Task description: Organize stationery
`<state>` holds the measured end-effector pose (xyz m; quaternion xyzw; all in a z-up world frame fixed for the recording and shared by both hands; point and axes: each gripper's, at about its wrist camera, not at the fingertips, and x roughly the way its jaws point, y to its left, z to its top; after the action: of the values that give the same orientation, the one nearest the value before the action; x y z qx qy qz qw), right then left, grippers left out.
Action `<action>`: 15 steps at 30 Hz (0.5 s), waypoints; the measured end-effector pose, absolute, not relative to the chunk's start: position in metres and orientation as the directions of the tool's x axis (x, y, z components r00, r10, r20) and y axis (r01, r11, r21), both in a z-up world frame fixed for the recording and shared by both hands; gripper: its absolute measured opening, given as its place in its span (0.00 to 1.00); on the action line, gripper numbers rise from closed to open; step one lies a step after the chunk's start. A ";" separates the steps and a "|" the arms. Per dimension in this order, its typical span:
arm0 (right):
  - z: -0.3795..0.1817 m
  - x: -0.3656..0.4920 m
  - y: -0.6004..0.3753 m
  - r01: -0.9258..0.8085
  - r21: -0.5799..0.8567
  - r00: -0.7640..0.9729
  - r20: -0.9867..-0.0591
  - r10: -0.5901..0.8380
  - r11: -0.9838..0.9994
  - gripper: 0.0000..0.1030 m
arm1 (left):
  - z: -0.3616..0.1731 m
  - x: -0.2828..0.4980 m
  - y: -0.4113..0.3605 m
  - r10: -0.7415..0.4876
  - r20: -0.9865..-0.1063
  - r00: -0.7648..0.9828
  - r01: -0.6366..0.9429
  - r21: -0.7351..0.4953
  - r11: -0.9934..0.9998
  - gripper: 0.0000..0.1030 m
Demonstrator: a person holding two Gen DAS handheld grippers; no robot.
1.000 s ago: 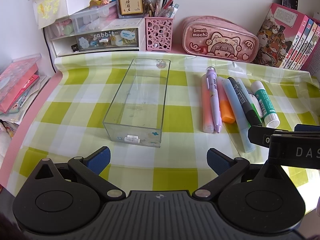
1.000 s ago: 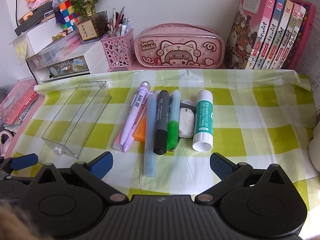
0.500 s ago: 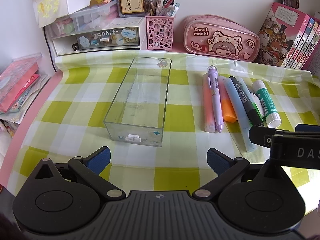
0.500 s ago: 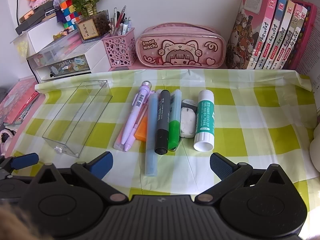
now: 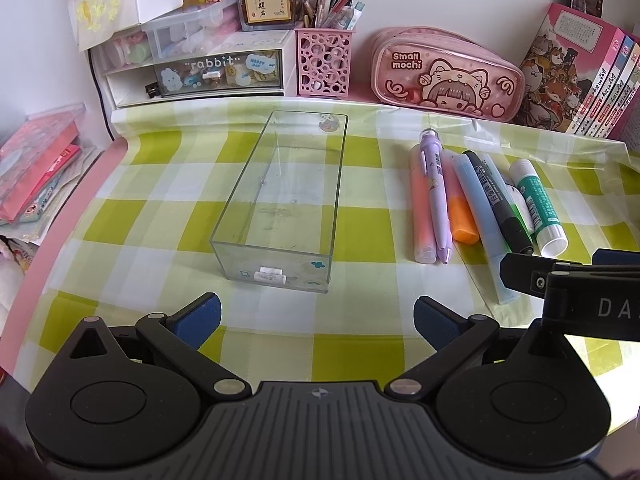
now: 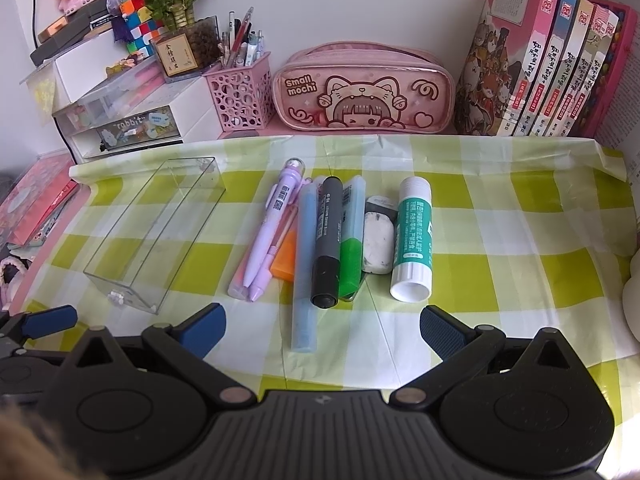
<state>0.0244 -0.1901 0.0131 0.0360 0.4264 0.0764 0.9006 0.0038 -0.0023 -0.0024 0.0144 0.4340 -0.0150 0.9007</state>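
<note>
An empty clear plastic tray [image 5: 280, 200] [image 6: 156, 236] lies on the green checked cloth, just ahead of my open left gripper [image 5: 316, 318]. To its right sits a row of stationery: a purple pen [image 6: 272, 224], a light blue stick [image 6: 304, 264], a black marker [image 6: 328, 240], a green highlighter [image 6: 351, 248], an orange highlighter [image 6: 283, 261], a white eraser [image 6: 378, 242] and a green glue stick [image 6: 414, 236]. My right gripper [image 6: 322, 330] stands open just short of the row's near ends, holding nothing. Part of the right gripper [image 5: 572, 284] shows in the left wrist view.
Along the back wall stand a pink mesh pen cup [image 6: 240, 98], a pink pencil case [image 6: 366, 96], a white drawer unit [image 5: 192, 72] and a row of books [image 6: 544, 64]. Pink booklets [image 5: 32, 168] are stacked off the cloth's left edge.
Both views have shifted slightly, so both grippers have moved a little. The stationery and the tray have not moved.
</note>
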 end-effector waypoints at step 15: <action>0.006 0.031 -0.198 -0.106 0.146 0.628 -0.757 0.180 0.984 0.90 | -0.016 0.007 0.004 0.028 -0.750 0.661 0.021 0.056 0.998 0.95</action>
<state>0.0309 -0.1980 0.0055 0.0436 0.4239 0.0793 0.9012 0.0075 0.0041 -0.0158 0.0300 0.4119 0.0020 0.9107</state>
